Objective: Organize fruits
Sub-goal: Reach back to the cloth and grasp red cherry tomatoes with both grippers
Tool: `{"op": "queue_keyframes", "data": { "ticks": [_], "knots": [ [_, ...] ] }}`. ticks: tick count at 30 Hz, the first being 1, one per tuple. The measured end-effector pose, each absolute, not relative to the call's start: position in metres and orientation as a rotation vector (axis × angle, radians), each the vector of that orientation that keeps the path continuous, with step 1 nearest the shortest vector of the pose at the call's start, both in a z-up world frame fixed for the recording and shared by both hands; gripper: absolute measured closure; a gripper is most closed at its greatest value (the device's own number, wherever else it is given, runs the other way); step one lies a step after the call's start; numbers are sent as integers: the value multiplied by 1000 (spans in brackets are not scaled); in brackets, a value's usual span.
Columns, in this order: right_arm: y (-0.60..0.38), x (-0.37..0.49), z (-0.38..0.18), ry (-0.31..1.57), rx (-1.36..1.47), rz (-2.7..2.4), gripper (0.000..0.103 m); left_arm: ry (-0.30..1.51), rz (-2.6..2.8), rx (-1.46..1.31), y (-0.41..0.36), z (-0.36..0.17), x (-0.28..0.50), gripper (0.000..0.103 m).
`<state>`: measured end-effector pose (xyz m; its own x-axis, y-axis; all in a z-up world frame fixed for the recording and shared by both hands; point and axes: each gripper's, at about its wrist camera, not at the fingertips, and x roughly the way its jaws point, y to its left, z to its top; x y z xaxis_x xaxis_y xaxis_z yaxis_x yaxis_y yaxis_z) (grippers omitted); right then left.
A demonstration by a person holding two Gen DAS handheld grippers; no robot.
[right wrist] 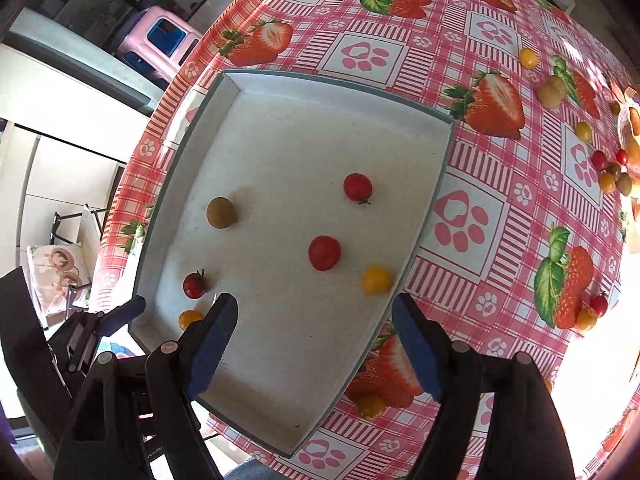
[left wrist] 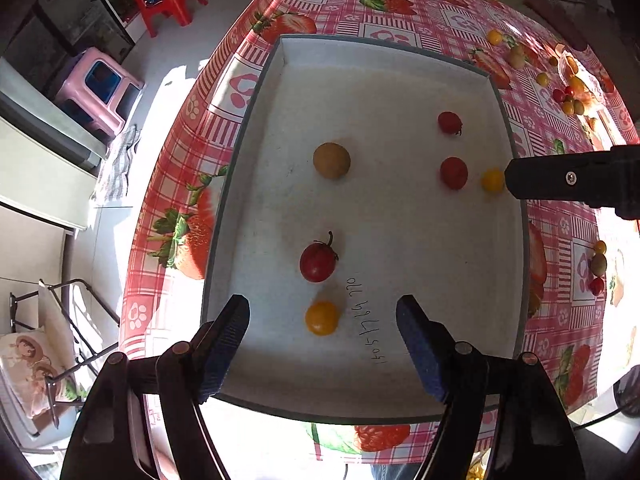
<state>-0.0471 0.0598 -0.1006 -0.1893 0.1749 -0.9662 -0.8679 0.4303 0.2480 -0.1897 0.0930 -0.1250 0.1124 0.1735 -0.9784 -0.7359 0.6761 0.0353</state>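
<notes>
A white tray [left wrist: 400,80] lies on the strawberry tablecloth and holds several cherry tomatoes: a stemmed red one [left wrist: 317,262], an orange one [left wrist: 322,318], a brownish one [left wrist: 331,160], two red ones [left wrist: 453,173] and a yellow one [left wrist: 492,180]. My left gripper [left wrist: 323,326] is open and empty above the tray's near end, jaws either side of the orange tomato. My right gripper [right wrist: 314,322] is open and empty over the tray [right wrist: 280,360], just short of the yellow tomato [right wrist: 376,279]. Its finger [left wrist: 560,178] reaches in from the right in the left wrist view.
Several loose tomatoes [right wrist: 608,172] lie on the tablecloth [right wrist: 500,220] at the far right, others near the right edge [right wrist: 592,312], and a yellow one [right wrist: 370,406] beside the tray. A pink stool [left wrist: 102,88] and a red chair [left wrist: 168,0] stand on the floor left.
</notes>
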Motion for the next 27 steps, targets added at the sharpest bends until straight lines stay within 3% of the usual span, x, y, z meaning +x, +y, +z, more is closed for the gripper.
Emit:
{"op": "queue_keyframes", "data": {
  "ticks": [12,27],
  "knots": [
    [-58,54,-108,1531,-505,754,20,1240,453,-379,41,-88,-108,26],
    [-149,124,-126,1571,-357,527,20,1334,238,-328,-35,-120,-20,26]
  ]
}}
